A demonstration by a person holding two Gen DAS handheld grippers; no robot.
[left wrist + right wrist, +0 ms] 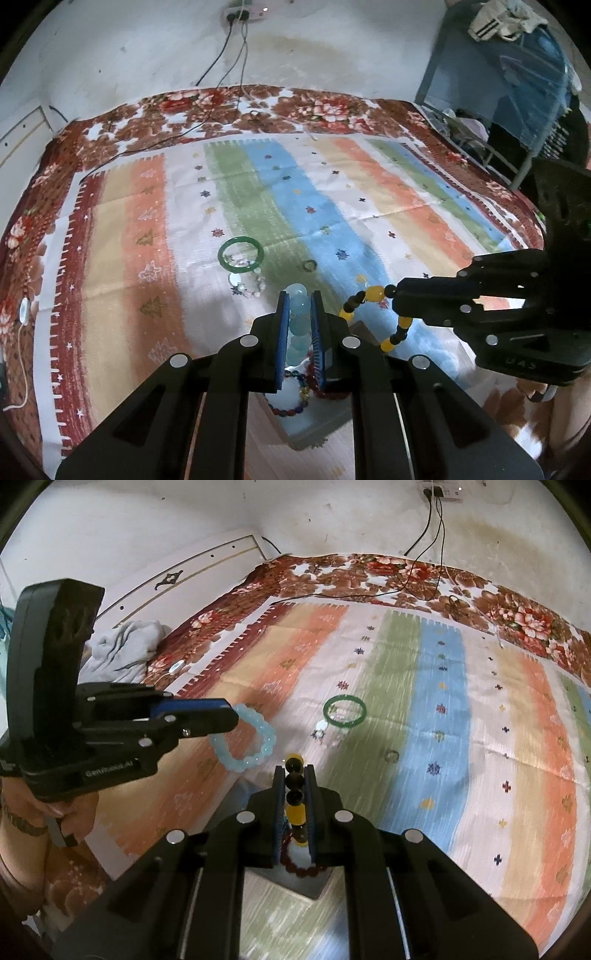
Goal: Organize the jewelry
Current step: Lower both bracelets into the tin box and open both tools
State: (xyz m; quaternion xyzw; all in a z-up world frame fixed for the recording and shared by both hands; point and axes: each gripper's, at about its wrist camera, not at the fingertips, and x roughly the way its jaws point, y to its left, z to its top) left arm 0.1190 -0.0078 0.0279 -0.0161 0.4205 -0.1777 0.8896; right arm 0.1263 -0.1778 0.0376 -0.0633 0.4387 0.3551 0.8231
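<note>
My left gripper [298, 301] is shut on a pale blue bead bracelet [297, 325], held above a white box [314, 428] that holds a dark red bead bracelet [334, 395] and a multicolour one [291, 408]. The blue bracelet also shows in the right wrist view [245, 744]. My right gripper [294, 771] is shut on a yellow-and-black bead bracelet [295, 805], seen in the left wrist view [373, 295], above the same box [306, 884]. A green bangle [241, 254] [345, 711], a clear bead bracelet [248, 284] and a small ring [310, 265] [391, 755] lie on the striped cloth.
The striped cloth [369, 206] lies on a floral bedspread [221, 107]. Black cables [221, 55] run from a wall socket onto the bed. A grey garment [125, 642] lies at the bed's left edge. A blue metal frame [509, 92] stands at the right.
</note>
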